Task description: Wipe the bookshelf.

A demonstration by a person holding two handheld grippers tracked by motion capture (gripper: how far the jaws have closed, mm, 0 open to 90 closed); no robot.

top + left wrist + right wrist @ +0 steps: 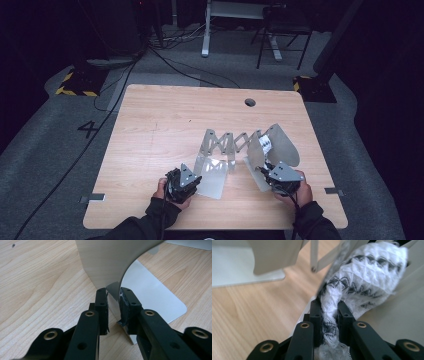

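The pale wood-grain bench [150, 150] with rounded corners and a round cable hole near its far right edge stands on grey carpet. On its near half sits a silvery sheet-metal rack [235, 145]: two curved end plates joined by a zigzag scissor lattice, stretched from near the middle of the bench toward the right.

The left end plate [105, 262] stands on its flat foot in front of the person's left hand. The left gripper [113, 307] has its black jaws nearly together, pinching the thin lower edge of that plate between the pads.

The right end plate [280, 145] rises just beyond the person's right hand. A white knitted cloth with a black diamond pattern [364, 275] lies against that plate's inner face, between it and the lattice. The right gripper [329, 315] is closed tight on the cloth's bunched lower end, which fills the narrow gap between the jaws.
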